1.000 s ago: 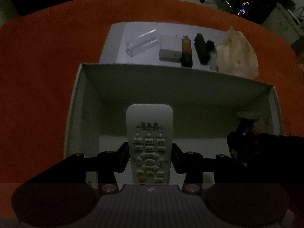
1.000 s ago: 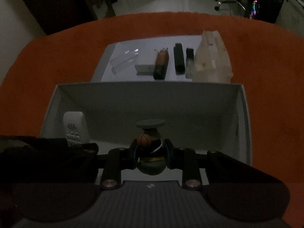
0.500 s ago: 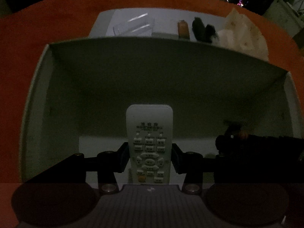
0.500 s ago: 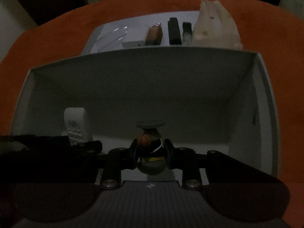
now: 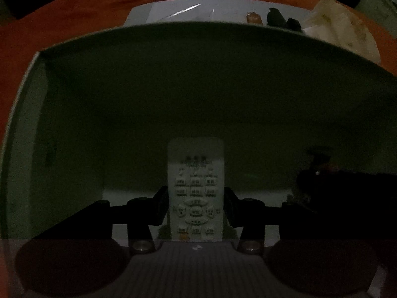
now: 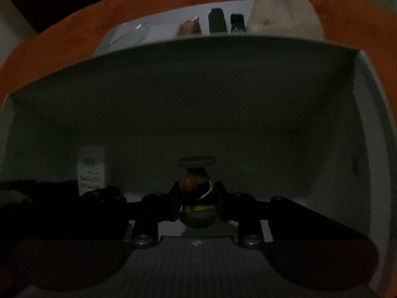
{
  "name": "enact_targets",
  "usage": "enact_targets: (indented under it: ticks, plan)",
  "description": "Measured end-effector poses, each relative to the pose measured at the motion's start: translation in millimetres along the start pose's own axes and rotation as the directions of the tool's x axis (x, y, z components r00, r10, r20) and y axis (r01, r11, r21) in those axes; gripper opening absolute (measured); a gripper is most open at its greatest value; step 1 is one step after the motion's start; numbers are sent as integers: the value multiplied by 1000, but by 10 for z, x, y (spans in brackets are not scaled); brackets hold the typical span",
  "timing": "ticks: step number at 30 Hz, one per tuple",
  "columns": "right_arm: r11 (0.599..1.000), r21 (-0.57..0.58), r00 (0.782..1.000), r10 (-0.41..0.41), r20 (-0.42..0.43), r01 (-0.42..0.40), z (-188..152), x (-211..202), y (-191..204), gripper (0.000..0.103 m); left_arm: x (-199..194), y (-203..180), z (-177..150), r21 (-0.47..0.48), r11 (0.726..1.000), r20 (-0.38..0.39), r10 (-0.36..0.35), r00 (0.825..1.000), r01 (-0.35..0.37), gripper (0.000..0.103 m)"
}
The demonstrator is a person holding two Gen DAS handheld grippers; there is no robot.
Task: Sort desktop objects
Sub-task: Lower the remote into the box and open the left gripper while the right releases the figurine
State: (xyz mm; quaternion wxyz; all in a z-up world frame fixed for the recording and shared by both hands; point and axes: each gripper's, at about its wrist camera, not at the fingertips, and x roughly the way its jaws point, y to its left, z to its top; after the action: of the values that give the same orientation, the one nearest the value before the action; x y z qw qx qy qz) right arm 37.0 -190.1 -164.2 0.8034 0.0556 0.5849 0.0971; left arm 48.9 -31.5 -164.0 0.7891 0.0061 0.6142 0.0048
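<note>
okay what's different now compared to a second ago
Both grippers have gone down into the white box, whose walls now fill each view. Nothing was let go: the left gripper still clamps the remote and the right gripper the small figurine. The items beyond the box stayed put.

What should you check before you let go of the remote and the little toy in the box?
1. Left gripper holds the remote firmly by both sides: ok.
2. Right gripper holds the toy figure with its small basketball: ok.
3. Both grippers are inside the white box, below its far wall: ok.
4. Remote and toy sit apart, so they should not bump when dropped: ok.
5. Whether either item already touches the box floor: cannot tell, too dark.
6. Other things still wait on the white sheet behind the box: not ok, sorting is not finished.
</note>
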Motion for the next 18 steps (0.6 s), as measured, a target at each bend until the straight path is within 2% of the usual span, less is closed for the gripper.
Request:
enact_targets:
  ticks: [6,13,18]
  plan:
    - [999,-25,1000,-24,8,24,-3,47,68,29,87,2,52,-15,1000,9,-8,1000,8,41]
    - [1000,-3,1000,-12,12,12,-12,51,46,29,111,19,132,-30,999,54,-13,998,15,41]
    - [1000,11,1000,-10,16,10,1,65,29,30,146,24,196,-47,999,55,-24,998,27,41]
